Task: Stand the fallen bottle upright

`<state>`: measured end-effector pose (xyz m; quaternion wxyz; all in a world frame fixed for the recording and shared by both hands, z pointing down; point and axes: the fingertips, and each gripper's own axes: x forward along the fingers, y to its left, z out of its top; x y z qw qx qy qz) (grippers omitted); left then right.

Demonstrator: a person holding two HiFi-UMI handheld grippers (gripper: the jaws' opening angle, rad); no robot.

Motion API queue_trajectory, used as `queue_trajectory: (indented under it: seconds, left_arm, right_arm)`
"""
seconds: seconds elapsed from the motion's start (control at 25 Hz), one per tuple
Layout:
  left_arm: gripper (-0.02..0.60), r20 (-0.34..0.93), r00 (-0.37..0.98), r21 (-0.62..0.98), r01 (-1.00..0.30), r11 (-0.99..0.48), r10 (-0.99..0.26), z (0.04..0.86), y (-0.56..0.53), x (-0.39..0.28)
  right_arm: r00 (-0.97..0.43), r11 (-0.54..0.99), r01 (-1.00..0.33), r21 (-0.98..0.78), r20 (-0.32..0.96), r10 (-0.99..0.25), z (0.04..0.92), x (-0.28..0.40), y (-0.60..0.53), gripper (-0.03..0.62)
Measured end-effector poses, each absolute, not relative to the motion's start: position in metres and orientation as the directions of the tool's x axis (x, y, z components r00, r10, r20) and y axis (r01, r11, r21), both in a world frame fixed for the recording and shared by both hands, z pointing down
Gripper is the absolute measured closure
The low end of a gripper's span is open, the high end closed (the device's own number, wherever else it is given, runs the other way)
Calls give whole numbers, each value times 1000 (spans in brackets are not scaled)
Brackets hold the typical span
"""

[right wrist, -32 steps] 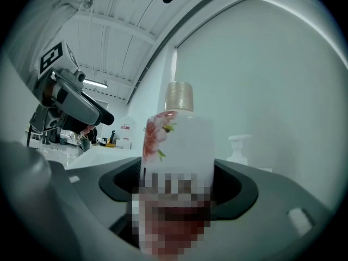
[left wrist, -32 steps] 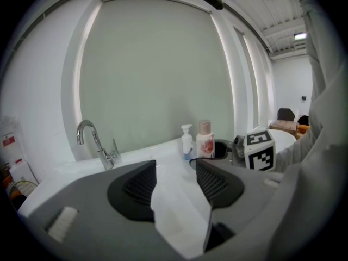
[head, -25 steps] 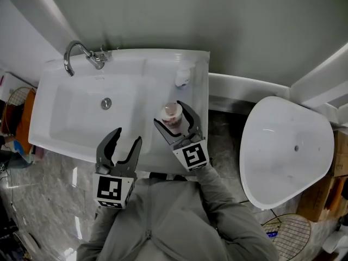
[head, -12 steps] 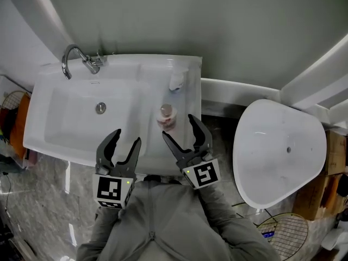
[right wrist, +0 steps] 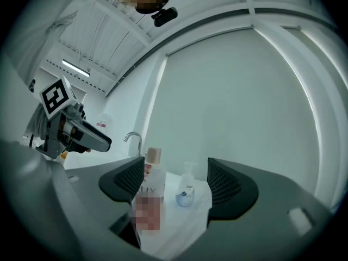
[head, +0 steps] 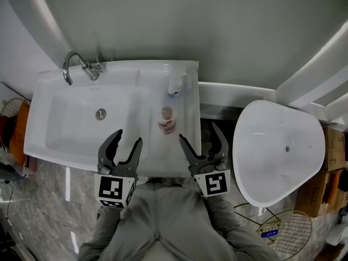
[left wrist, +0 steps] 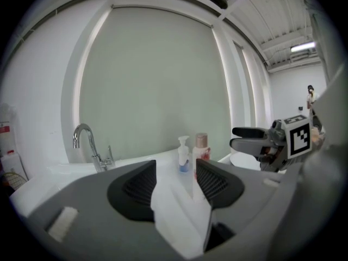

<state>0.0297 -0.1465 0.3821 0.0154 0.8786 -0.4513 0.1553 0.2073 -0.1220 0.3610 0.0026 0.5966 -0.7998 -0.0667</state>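
On counter (head: 185,113), far right: upright bottle (head: 167,119), likely light, slick plastic; best gripped mid-body. Fingers of left gripper (head: 128,136) and right gripper (head: 199,132) spread, empty.

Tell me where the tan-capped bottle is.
In the head view, the clear bottle with the tan cap stands upright on the white sink's right ledge, nearer the person than the white pump dispenser.

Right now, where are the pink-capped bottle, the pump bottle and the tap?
pink-capped bottle (head: 167,113): head view, on its cap.
pump bottle (right wrist: 185,194): right gripper view, on its labelled body.
tap (left wrist: 95,147): left gripper view, on its upright stem.
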Motion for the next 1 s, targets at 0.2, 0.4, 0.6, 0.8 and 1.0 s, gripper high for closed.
queue_trajectory:
  seconds: [0.2,0.4,0.6,0.8,1.0]
  left_arm:
    - [314,276,571,-113,-780,-615,-774,377,-151,33]
    - [314,258,589,-118,-767,-630,-766,373,-155,34]
    - [314,255,607,-109,-755,-646,-753,373,-159,35]
    - [314,245,622,-104,-746,-658,-744,371,-162,37]
    - [314,245,630,-102,-739,-666,-737,371,-164,39]
  right_arm:
    - [-233,221,-968,117,-96,-968,353,223,-122,250]
    - [-180,170,-980,102,-99,-979,350,234,-120,251]
    - [-146,134,-985,111,-103,-984,347,238,-120,252]
    - [-121,108,-987,122,-103,-987,345,241,-117,252]
    - [-105,93,-989,115,-96,-990,346,244,-116,252]
